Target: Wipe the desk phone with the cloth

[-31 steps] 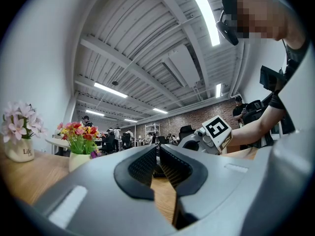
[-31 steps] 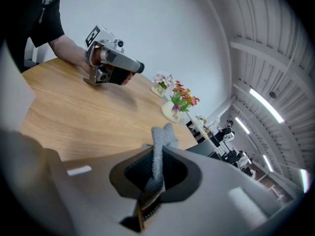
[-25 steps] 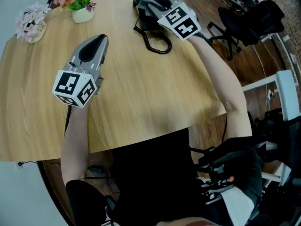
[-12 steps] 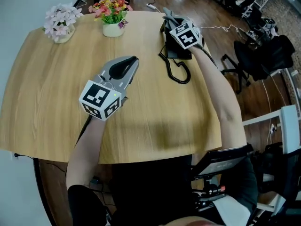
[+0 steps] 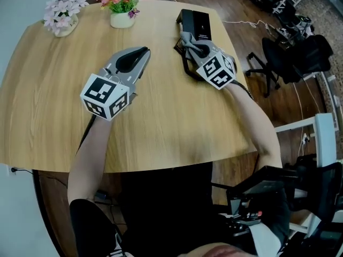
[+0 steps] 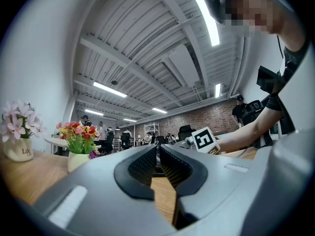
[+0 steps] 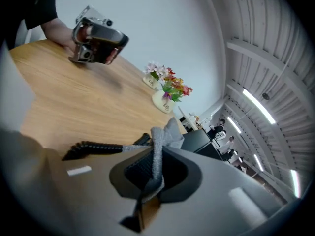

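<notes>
— Right hand-held gripper [image 7: 155, 170]?
— Clamped on the grey cloth [image 7: 158, 154] at the near end of the desk phone [image 5: 195, 22]. Cloth and gripper cover that end in the head view. The phone's label is too small to read.
— Left hand-held gripper [image 6: 158, 162]?
— Jaws nearly together, nothing between, over the bench [image 5: 161, 127]. Only its view shows "Life" on a flowerpot [image 6: 18, 150].

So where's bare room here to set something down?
Bare wood lies between the left gripper and the near edge, and at the left rim this side of the pink flowers. The far right is crowded: desk phone, its cord, the cloth and right gripper.
</notes>
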